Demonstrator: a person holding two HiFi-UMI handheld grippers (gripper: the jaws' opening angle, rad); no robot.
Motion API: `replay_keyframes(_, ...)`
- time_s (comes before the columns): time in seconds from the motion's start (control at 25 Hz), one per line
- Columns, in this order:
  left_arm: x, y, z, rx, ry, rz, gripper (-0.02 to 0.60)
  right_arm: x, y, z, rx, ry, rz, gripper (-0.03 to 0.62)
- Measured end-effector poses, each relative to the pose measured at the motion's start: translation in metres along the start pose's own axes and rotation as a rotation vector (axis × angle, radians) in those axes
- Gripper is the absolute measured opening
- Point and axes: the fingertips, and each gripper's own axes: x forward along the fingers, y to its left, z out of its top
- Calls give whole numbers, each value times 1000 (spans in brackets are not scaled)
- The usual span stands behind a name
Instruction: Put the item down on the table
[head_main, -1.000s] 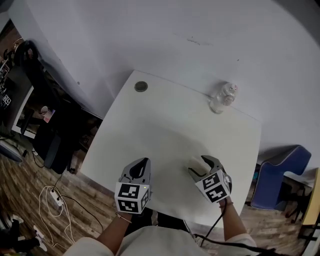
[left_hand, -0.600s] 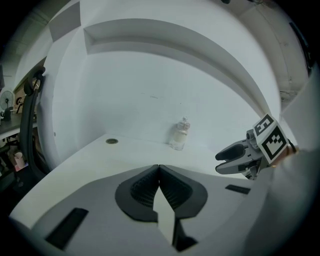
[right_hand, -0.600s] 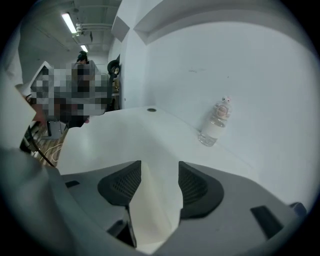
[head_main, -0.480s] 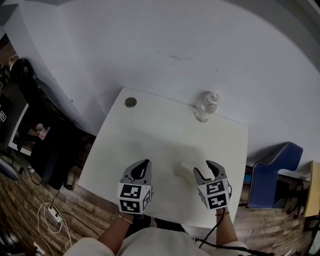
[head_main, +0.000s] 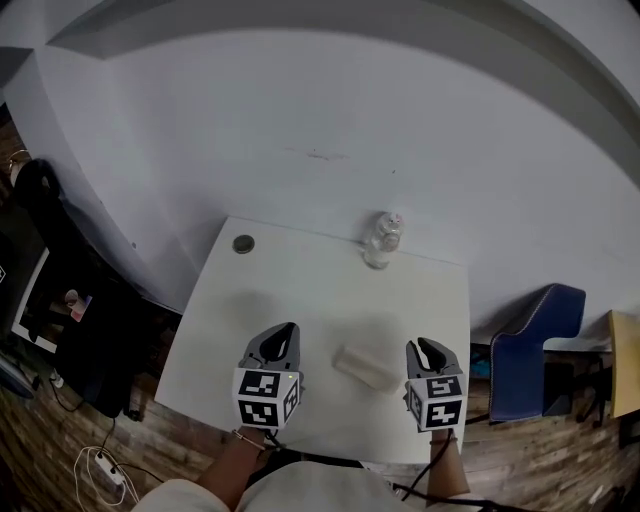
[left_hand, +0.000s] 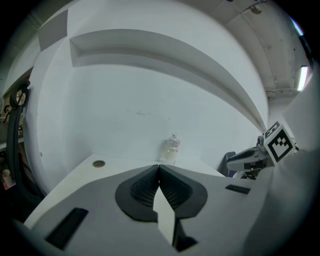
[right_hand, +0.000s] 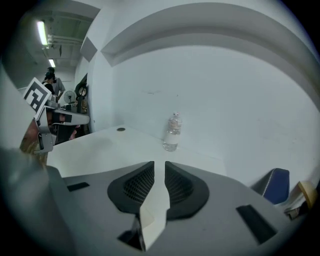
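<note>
A pale, short roll (head_main: 366, 368) lies on its side on the white table (head_main: 300, 280), between my two grippers and touching neither. My right gripper (head_main: 426, 347) hovers just to its right; its jaws are closing to a narrow gap with nothing between them, as the right gripper view (right_hand: 159, 165) shows. My left gripper (head_main: 284, 331) hangs to the roll's left, and in the left gripper view (left_hand: 159, 167) its fingertips meet with nothing held. The roll is out of sight in both gripper views.
A clear plastic bottle (head_main: 380, 240) stands at the table's far edge by the white wall. A round grommet (head_main: 243, 243) sits in the far left corner. A blue chair (head_main: 530, 340) stands right of the table, dark equipment (head_main: 60, 320) to its left.
The right gripper let go of the roll, which now lies on the table, and drew back to the right with its jaws narrowing. The left gripper stayed put.
</note>
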Motion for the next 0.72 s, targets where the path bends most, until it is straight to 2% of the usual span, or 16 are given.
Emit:
replay_keyframes(0.08, 2, -2, 10, 13, -19, -10, 18, -8, -11, 4, 25, -18, -44, 70)
replay_keyframes(0.36, 11, -8, 41, 44, -87, -30, 18, -31, -36, 13, 111, -78, -175, 51)
replay_keyframes(0.72, 12, -22, 56, 79, -130, -48, 18, -41, -47, 13, 202, -104, -195, 48)
